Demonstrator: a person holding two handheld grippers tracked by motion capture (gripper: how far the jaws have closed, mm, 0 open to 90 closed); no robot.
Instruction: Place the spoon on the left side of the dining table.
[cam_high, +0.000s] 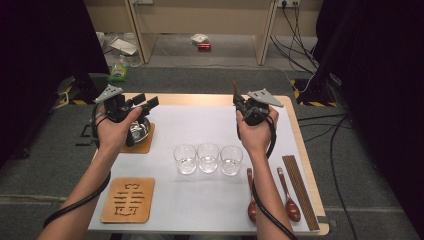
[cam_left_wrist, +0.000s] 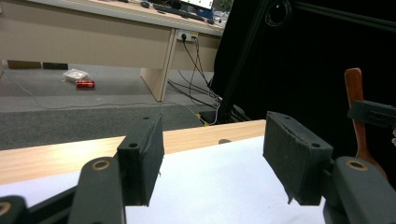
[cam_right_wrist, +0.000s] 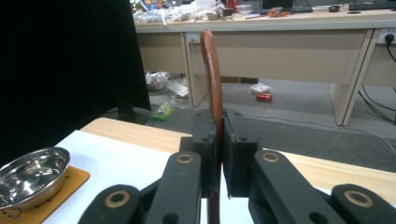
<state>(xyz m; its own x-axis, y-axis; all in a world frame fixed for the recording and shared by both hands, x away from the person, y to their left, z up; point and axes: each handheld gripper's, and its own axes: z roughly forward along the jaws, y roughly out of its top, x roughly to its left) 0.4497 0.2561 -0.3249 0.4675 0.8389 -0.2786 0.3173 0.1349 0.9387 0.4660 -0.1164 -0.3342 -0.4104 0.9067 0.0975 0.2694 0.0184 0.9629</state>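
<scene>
Right gripper (cam_right_wrist: 217, 158) lifts wooden spoon (cam_right_wrist: 211, 70), left gripper (cam_left_wrist: 212, 154) empty.
Right fingers pinch the spoon upright above the counter (cam_high: 200, 120); left fingers spread. Bowl (cam_high: 139, 129) looks empty; two spoons left by the chopsticks (cam_high: 300, 190).

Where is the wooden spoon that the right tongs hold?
The wooden spoon stands upright, clamped between the right tongs, raised above the table's far right part; in the high view it sticks up beyond the three glasses.
</scene>
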